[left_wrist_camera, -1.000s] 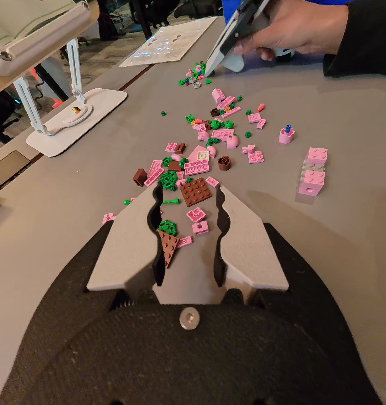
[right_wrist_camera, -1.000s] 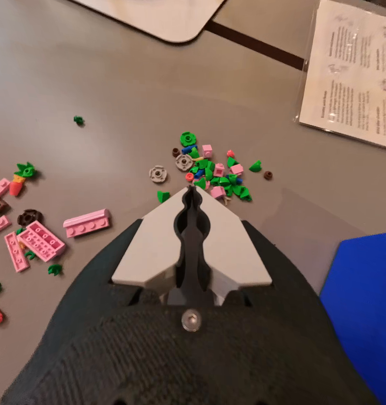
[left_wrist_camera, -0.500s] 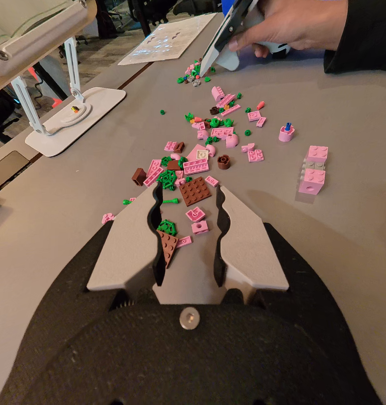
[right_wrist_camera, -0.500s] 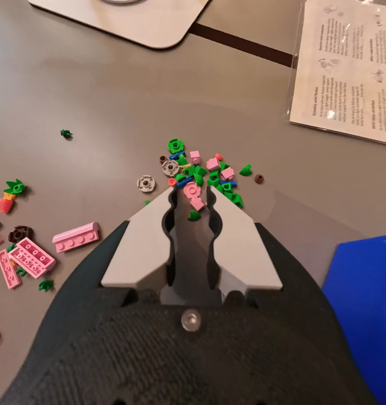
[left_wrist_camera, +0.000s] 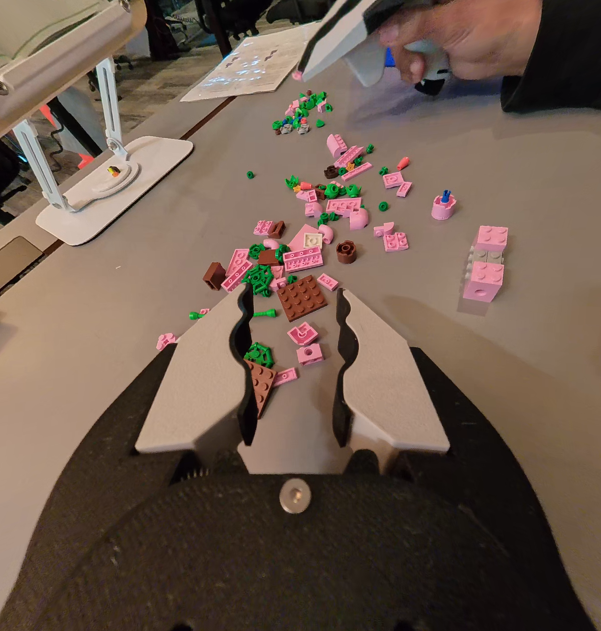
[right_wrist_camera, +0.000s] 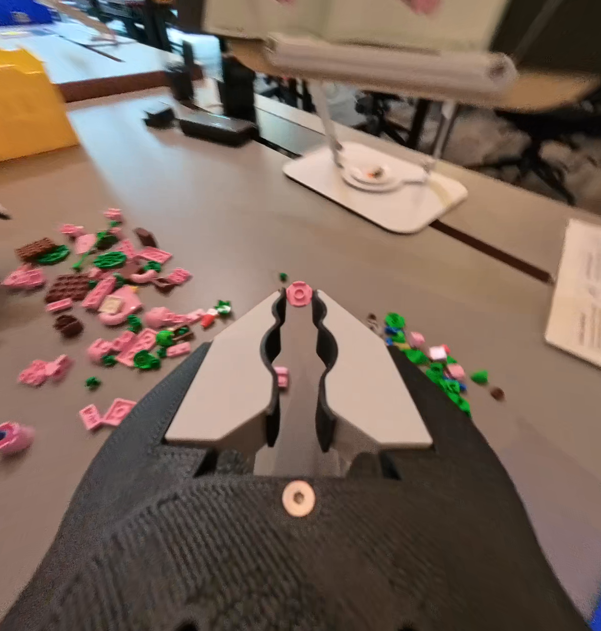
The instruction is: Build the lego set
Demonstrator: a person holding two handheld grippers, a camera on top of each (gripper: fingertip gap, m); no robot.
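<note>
My right gripper (right_wrist_camera: pixel 299 296) is shut on a small round pink plate (right_wrist_camera: pixel 299 294), held at its fingertips above the table; the view is blurred. In the left wrist view that gripper (left_wrist_camera: pixel 300 73) is raised at the top with the pink piece (left_wrist_camera: pixel 296 75) at its tip. My left gripper (left_wrist_camera: pixel 294 293) is open and empty, low over loose pieces: a brown square plate (left_wrist_camera: pixel 302 297), a pink corner piece (left_wrist_camera: pixel 302 335), a pink brick (left_wrist_camera: pixel 310 355) and a brown wedge plate (left_wrist_camera: pixel 261 382). A pink and grey assembly (left_wrist_camera: pixel 486 263) stands to the right.
Pink, green and brown pieces (left_wrist_camera: pixel 326 211) are strewn along the grey table (left_wrist_camera: pixel 121 327). A small pile of tiny pieces (left_wrist_camera: pixel 302 112) lies at the far end. A white stand base (left_wrist_camera: pixel 114 181) is at the left, an instruction sheet (left_wrist_camera: pixel 251 68) beyond, a yellow box (right_wrist_camera: pixel 19 112) far off. The right gripper is farther from the pink brick (left_wrist_camera: pixel 310 355), some 25 cm, than the left, some 5 cm. Look for it in the right wrist view (right_wrist_camera: pixel 11 279) too.
My right gripper opened over the small pile, closed on the round pink plate, then lifted and tilted up away from the pile. My left gripper stayed still and open.
</note>
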